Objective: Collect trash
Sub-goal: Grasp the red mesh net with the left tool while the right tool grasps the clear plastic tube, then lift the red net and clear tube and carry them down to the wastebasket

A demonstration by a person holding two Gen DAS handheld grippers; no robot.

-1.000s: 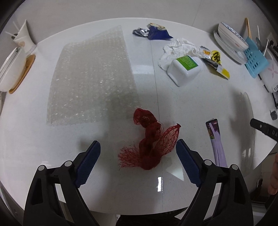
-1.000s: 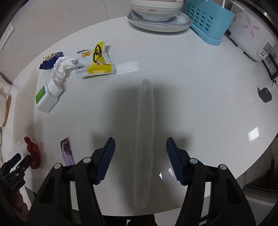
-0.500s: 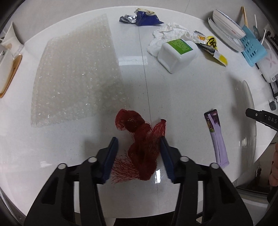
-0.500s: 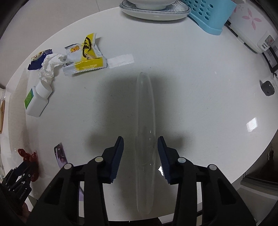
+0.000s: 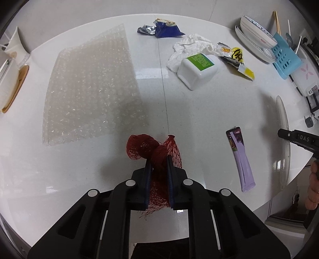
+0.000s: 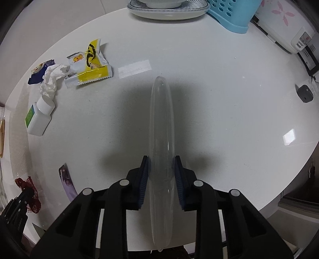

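Note:
My left gripper (image 5: 158, 159) is shut on a crumpled red mesh net bag (image 5: 143, 146) at the near edge of the white round table (image 5: 199, 111). My right gripper (image 6: 161, 159) is shut on a long clear plastic tube-shaped bag (image 6: 161, 119) that lies lengthwise between its fingers. The clear bag also shows at the right in the left wrist view (image 5: 283, 127). The net bag also shows at the lower left in the right wrist view (image 6: 30, 189).
On the table lie a bubble wrap sheet (image 5: 87, 85), a purple sachet (image 5: 240, 157), a white bottle with a green label (image 5: 197, 69), crumpled tissue (image 5: 189, 45), a blue wrapper (image 5: 163, 29) and a yellow snack wrapper (image 6: 89, 65). Plates (image 6: 169, 8), a blue basket (image 6: 231, 16) and an appliance (image 6: 289, 25) stand at the far side.
Both grippers have gone from wide open to shut. The left one closed on the red net bag, the right one on the clear plastic bag.

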